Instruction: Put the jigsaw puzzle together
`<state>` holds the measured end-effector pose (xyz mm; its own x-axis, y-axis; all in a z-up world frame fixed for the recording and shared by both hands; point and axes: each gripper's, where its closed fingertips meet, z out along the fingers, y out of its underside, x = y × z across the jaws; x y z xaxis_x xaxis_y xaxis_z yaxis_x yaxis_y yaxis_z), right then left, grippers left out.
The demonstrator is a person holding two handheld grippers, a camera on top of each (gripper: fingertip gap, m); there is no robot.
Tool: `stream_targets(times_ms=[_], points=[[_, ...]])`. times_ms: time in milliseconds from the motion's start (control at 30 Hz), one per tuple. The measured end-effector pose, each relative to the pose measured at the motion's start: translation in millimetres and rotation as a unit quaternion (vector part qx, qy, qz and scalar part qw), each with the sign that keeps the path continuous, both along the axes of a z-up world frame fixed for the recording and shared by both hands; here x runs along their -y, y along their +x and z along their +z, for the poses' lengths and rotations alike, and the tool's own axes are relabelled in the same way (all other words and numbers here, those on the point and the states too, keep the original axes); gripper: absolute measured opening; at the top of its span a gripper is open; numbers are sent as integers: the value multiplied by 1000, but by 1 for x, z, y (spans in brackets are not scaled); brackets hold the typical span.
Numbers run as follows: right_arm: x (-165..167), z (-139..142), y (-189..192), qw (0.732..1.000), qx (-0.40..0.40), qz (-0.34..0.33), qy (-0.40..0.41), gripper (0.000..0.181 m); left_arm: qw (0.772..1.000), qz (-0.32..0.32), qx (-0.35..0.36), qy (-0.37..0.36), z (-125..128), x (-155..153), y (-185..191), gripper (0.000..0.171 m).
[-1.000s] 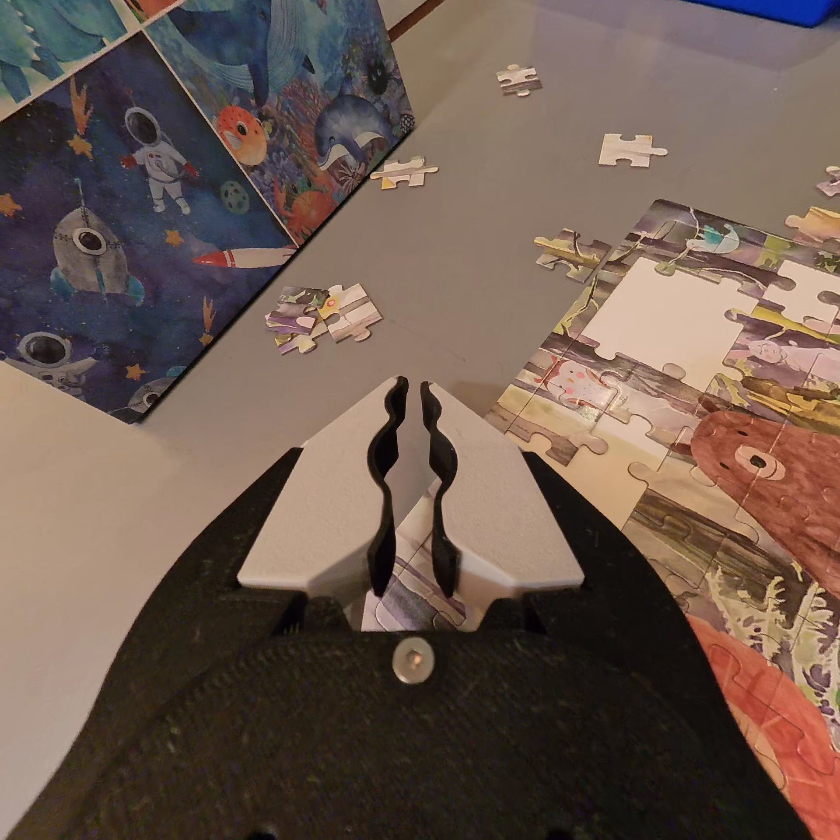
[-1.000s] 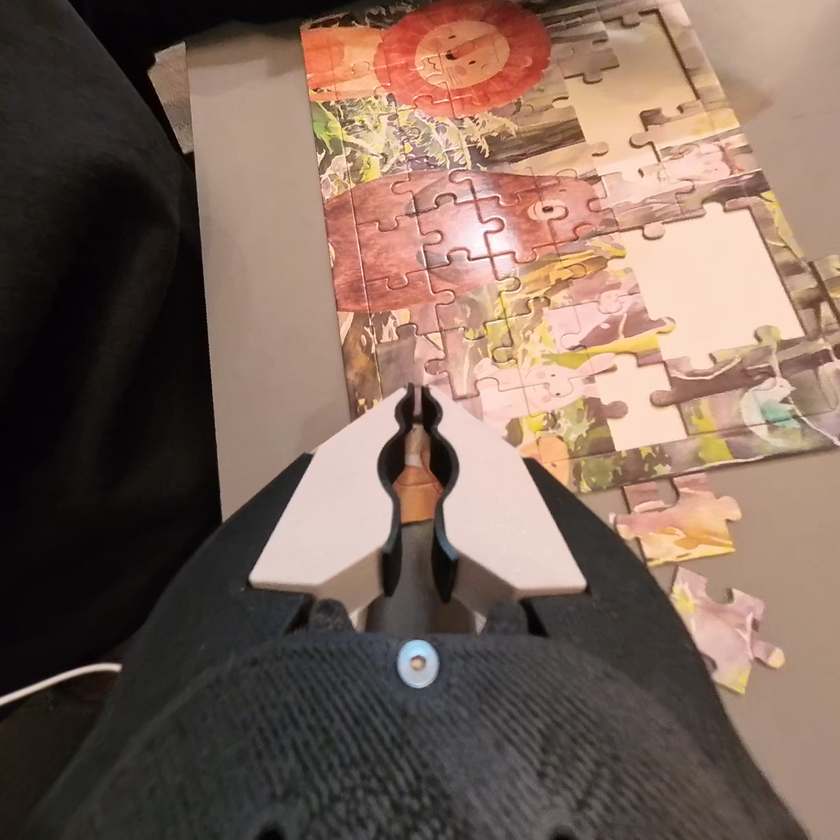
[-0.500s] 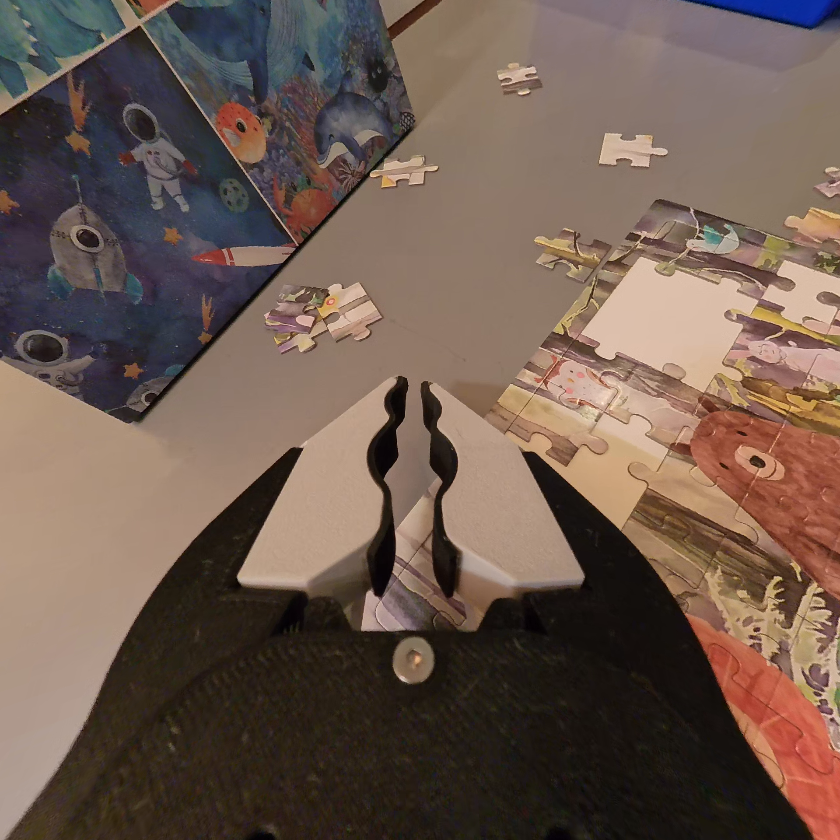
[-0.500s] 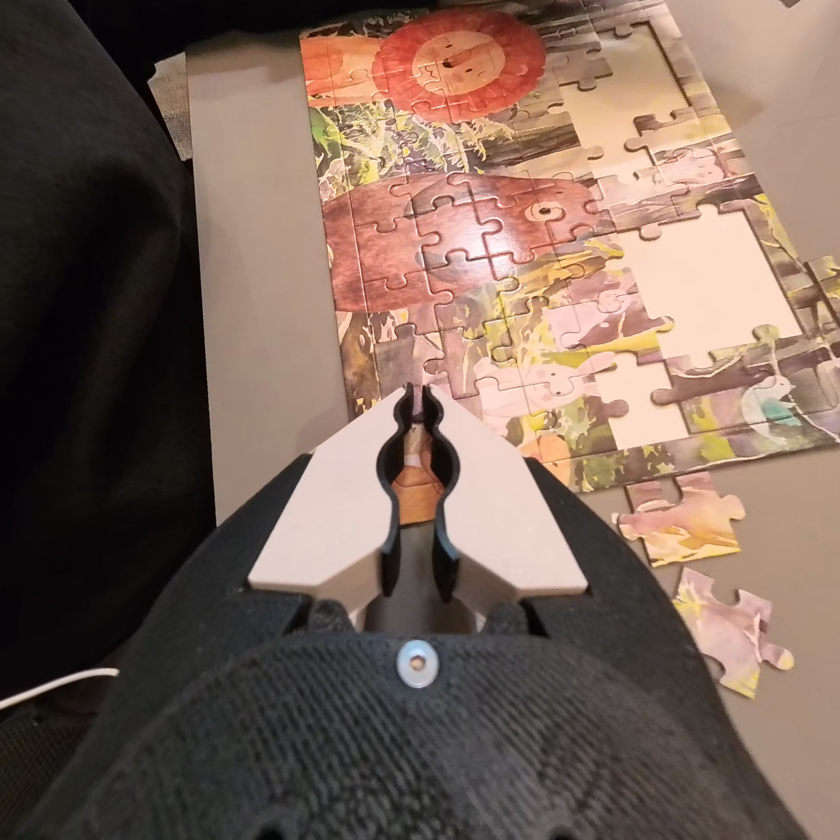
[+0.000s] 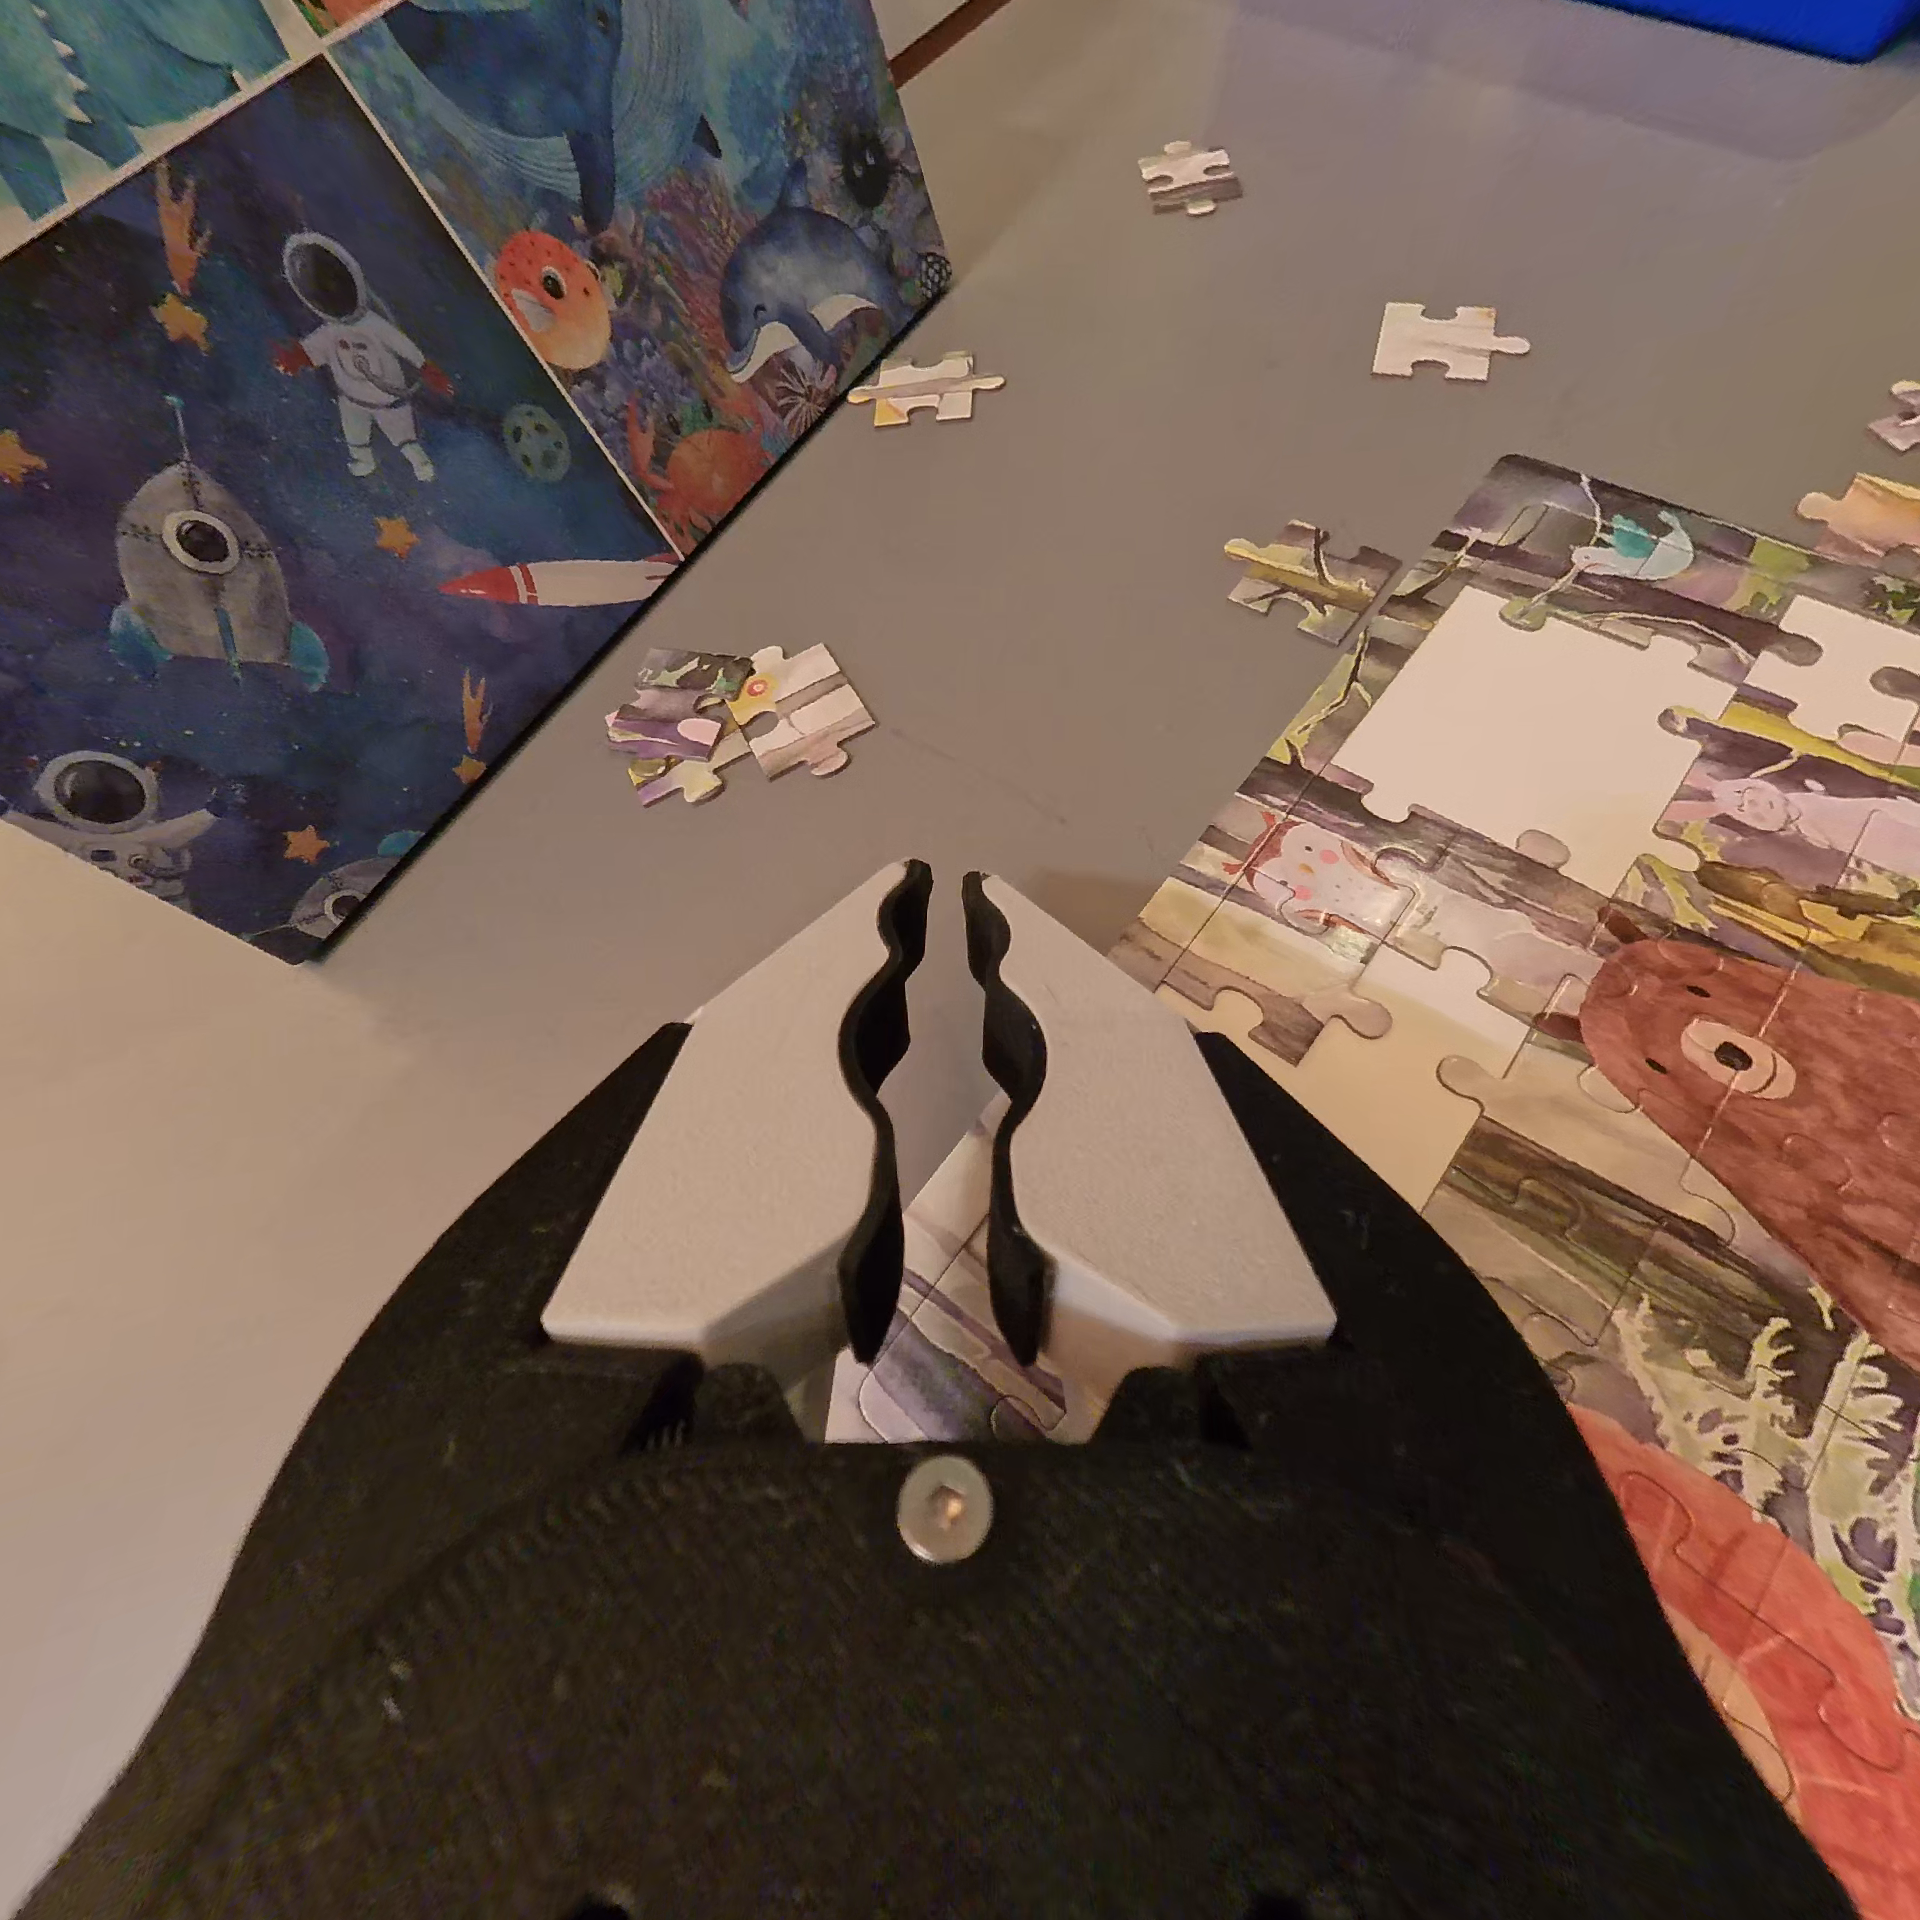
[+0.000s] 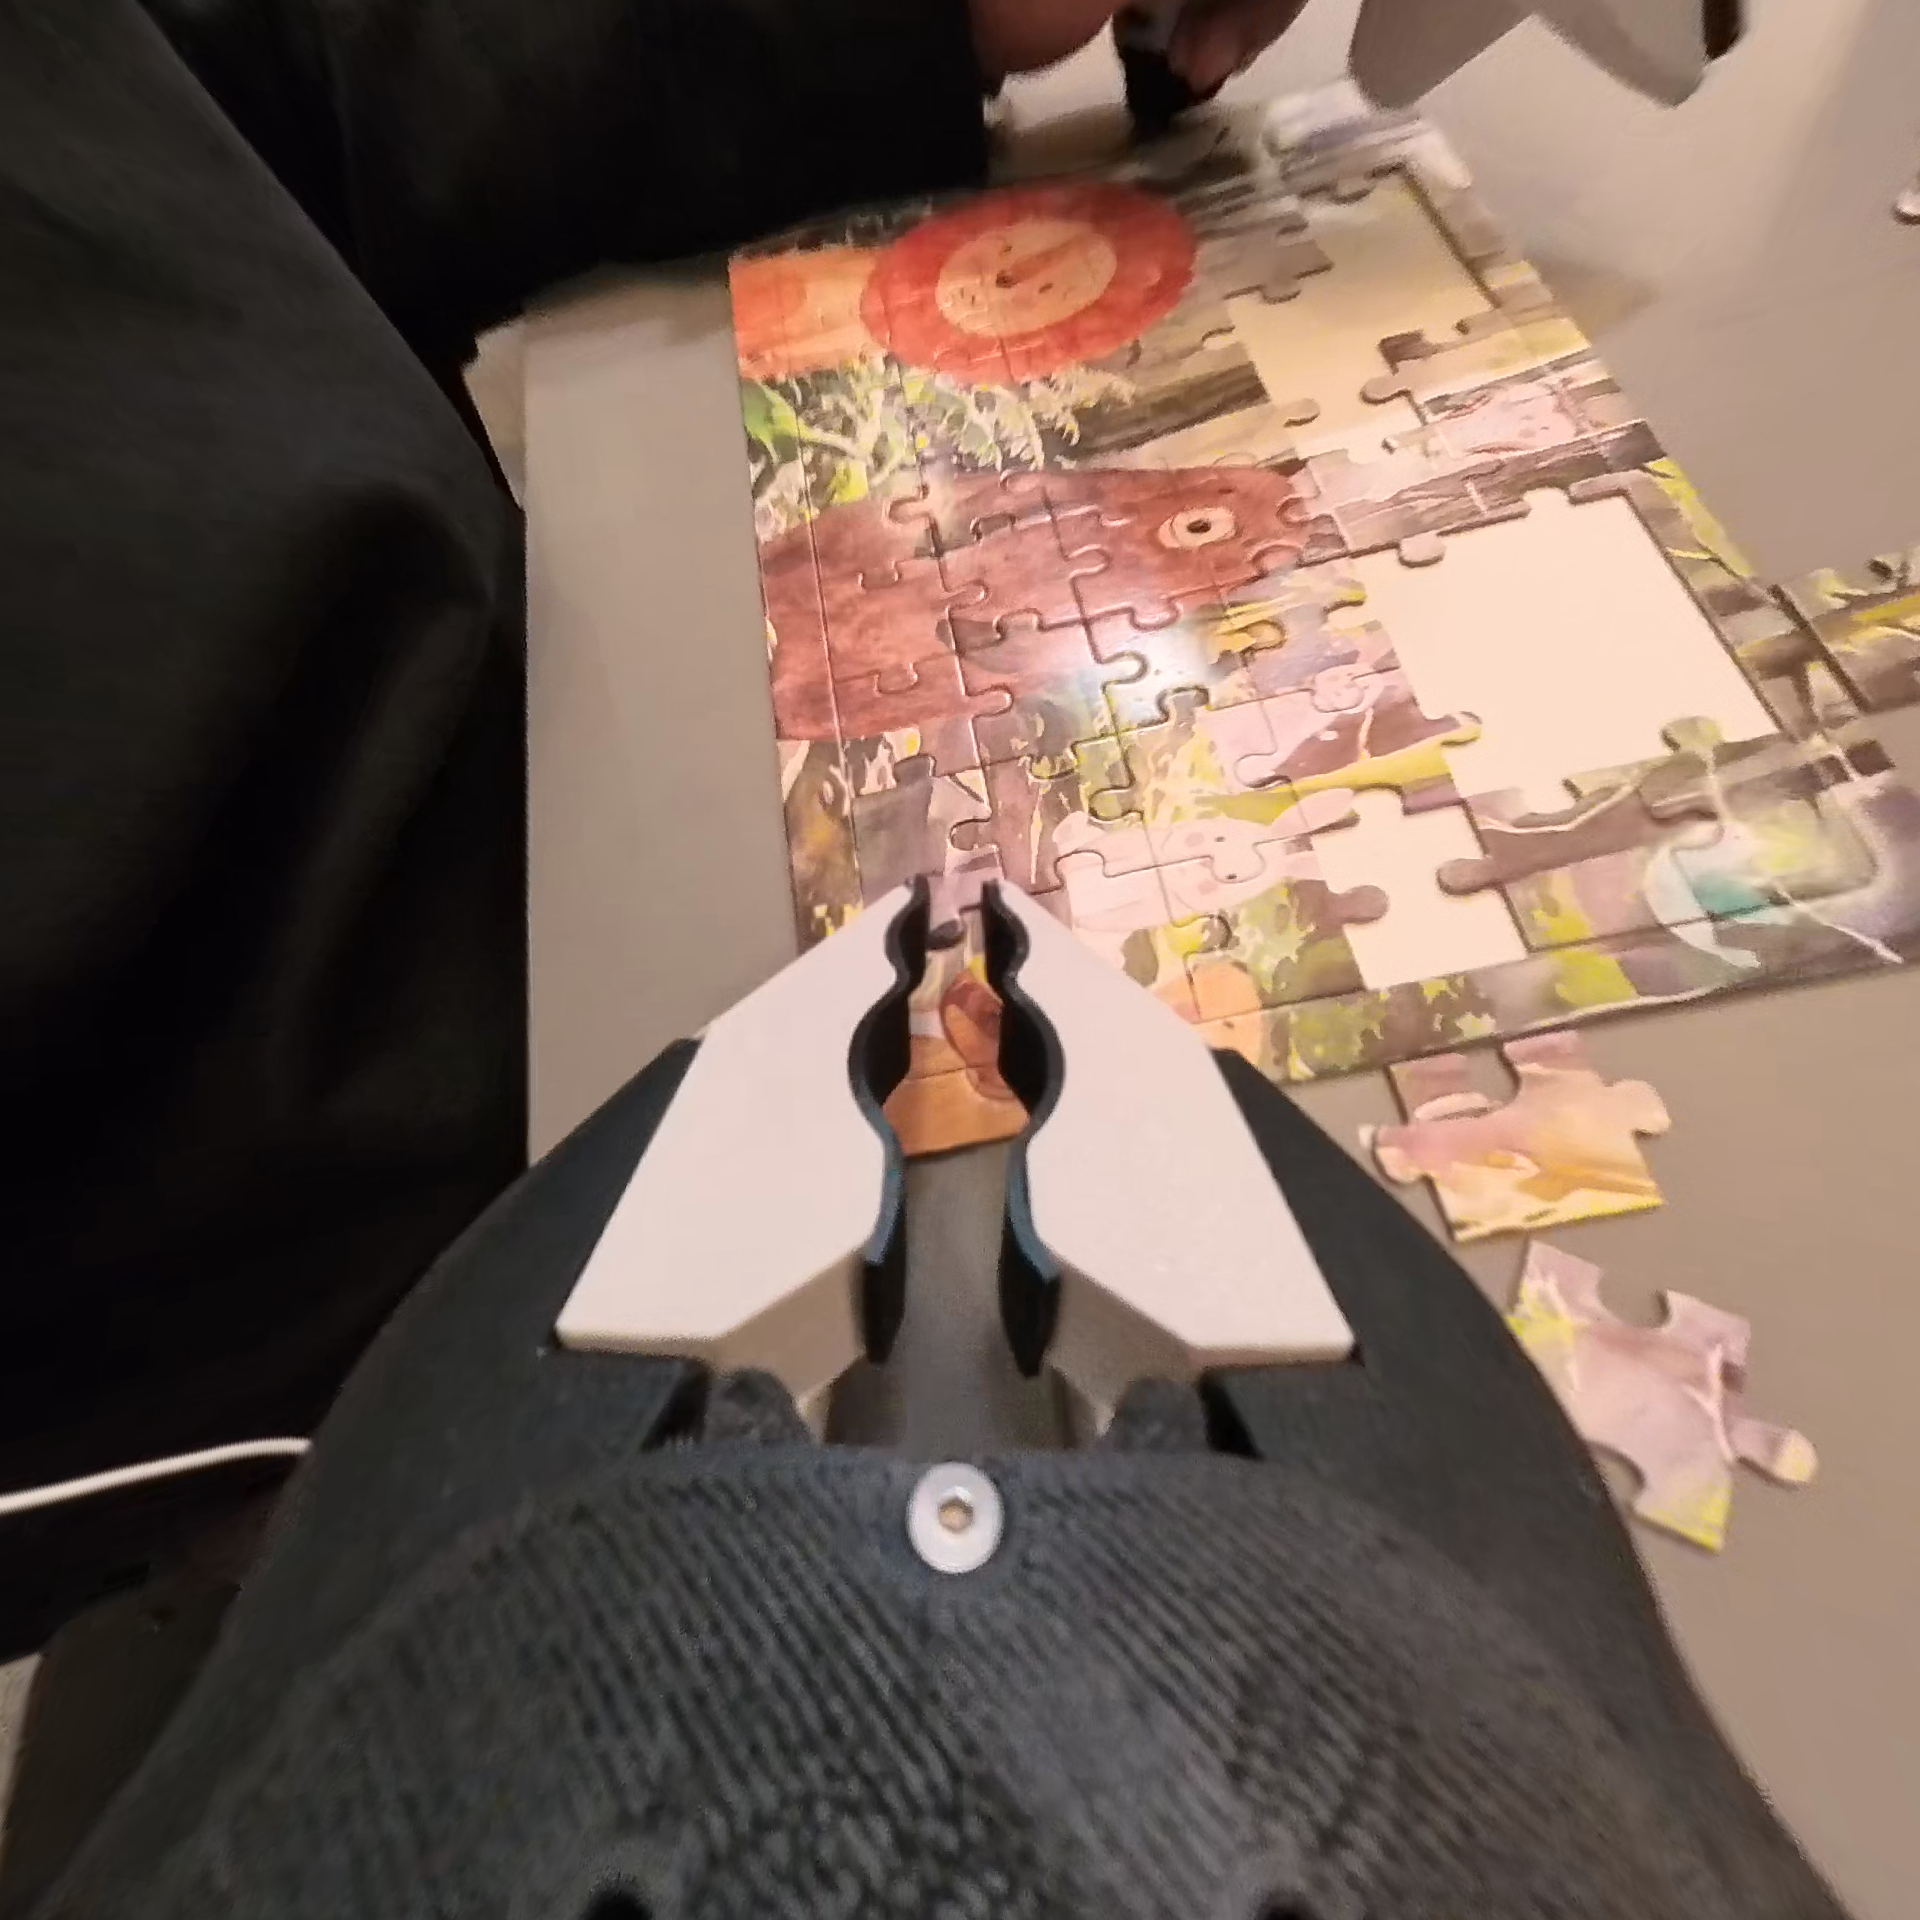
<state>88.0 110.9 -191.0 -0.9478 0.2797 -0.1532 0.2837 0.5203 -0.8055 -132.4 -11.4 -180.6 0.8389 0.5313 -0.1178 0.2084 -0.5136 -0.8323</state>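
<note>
Right gripper [image 6: 956, 894], slightly parted, over glossy cardboard puzzle [image 6: 1091, 644], seemingly empty.

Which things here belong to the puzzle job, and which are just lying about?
Job:
puzzle, part built, with blank gaps
loose pieces beside it
small pile of pieces
scattered pieces
left tool and right tool, both slightly apart

Lying about:
illustrated box
blue object at the far edge
white cable
</note>
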Motion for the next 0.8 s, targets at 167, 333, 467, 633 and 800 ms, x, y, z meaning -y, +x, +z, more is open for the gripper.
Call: stream_targets(times_ms=[167,333,467,633,800], points=[[-4,-13,7,998,-29,-5,53,11,1000,-2,0,-8,-2,-1,0,5],[5,-13,6,997,-55,-5,63,9,1000,-1,0,-9,-2,0,0,5],[3,-15,6,995,-55,-3,79,7,1000,1,2,-4,-1,0,0,5],[3,-16,6,996,-34,-9,87,7,1000,-1,1,-8,-2,0,0,5],[3,-17,6,995,-18,-5,95,7,1000,-1,0,-11,-3,-1,0,5]])
